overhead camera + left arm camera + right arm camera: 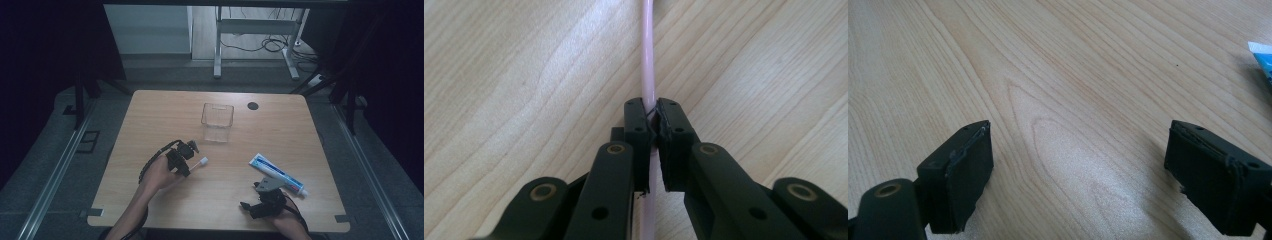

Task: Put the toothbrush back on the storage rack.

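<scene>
Although the toothpaste tube point(278, 174) carries blue and white printing, none of its lettering can be read at this size. It lies flat on the wooden table point(150, 115), just ahead of your right gripper point(250, 206) and slightly to its outer side, cap end nearer that gripper. In the right gripper view a blue and white corner of the tube point(1262, 57) sits beyond the right-hand jaw.

Your right gripper point(1078, 170) is spread wide, with bare wood between its two pads point(970, 172); it grips nothing and its jaws sit low over the tabletop.

Your left gripper point(651, 122) is pinched onto the pale pink handle of a toothbrush point(647, 60). The handle runs straight out ahead between the pressed pads point(638, 125) and also passes back beneath them toward your hand. From the high view, your left gripper point(186, 159) holds the toothbrush point(200, 163) with its white head end pointing toward your right gripper's side; whether the brush touches the table cannot be told.

A clear plastic cup point(217, 121) stands upright well ahead of both grippers, nearer your left one. A dark round hole point(253, 105) lies in the table beyond it.
</scene>
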The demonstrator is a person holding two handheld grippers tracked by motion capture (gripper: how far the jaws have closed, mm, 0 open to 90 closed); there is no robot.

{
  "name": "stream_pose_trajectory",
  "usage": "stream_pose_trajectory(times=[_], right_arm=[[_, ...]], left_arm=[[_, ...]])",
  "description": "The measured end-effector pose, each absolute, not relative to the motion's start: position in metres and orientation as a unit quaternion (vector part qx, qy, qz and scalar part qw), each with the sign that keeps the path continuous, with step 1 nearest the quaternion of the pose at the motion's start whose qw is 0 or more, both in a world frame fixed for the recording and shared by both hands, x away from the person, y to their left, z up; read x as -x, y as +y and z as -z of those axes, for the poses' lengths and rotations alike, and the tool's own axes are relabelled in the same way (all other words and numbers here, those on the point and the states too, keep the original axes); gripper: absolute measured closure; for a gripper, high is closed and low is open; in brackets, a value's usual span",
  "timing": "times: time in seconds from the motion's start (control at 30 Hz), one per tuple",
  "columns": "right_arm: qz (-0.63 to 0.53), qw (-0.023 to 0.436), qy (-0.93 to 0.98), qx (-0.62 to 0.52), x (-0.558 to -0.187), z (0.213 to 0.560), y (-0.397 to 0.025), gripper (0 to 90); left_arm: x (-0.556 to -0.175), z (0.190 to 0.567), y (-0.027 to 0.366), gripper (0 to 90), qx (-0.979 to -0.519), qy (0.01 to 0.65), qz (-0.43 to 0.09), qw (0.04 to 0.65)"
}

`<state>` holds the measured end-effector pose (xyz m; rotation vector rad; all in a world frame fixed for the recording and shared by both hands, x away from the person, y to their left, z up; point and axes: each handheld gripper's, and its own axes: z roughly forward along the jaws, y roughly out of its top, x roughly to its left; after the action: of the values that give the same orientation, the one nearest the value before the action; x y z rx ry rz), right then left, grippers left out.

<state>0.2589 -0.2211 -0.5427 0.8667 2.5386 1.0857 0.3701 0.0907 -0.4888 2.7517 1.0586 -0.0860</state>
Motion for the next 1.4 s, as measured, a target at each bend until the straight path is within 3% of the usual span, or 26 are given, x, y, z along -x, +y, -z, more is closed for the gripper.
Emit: stream_pose_trajectory(times=[1.4], right_arm=[[-0.372, 0.123, 0.871, -0.297, -0.259, 0.543, -0.221, 11.8]], left_arm=[[-0.376, 0.444, 0.087, 84.0, -0.927, 0.348, -0.008, 0.141]])
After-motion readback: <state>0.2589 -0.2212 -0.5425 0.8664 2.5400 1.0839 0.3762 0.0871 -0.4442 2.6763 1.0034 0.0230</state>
